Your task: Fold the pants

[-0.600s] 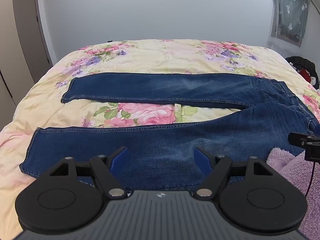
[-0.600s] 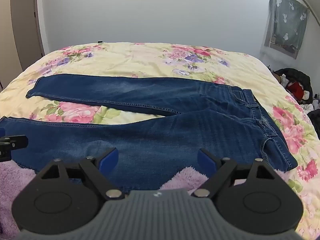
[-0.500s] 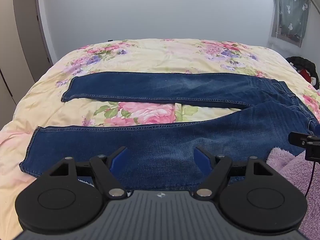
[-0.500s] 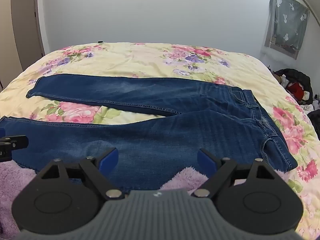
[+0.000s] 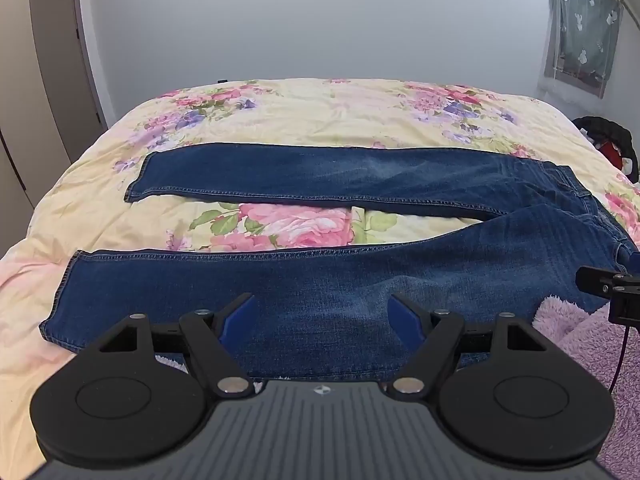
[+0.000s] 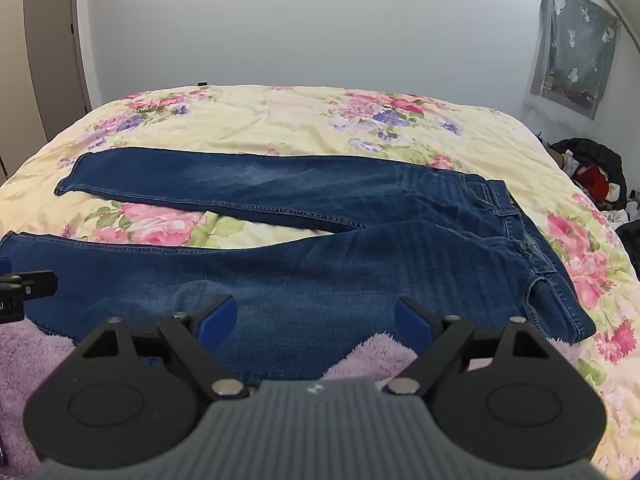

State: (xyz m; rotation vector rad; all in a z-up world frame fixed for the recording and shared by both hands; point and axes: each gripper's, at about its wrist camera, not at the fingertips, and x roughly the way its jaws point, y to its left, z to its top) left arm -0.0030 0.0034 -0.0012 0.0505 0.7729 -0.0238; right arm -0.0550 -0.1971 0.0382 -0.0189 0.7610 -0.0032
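Left wrist view: the dark blue denim pants (image 5: 360, 272) lie flat across the yellow floral quilt (image 5: 320, 116), legs spread in a V with hems to the left, probably laid out ready for a lengthwise fold. The left gripper (image 5: 326, 314) hovers over the near leg, blue fingers wide apart, empty. A fluffy lilac blanket (image 5: 592, 344) pokes out at the right.

Right wrist view: the right gripper (image 6: 316, 318) hangs near the thigh, likewise spread and empty; the waistband (image 6: 516, 224) sits right. The lilac blanket underlaps the near edge and could snag a pinch.
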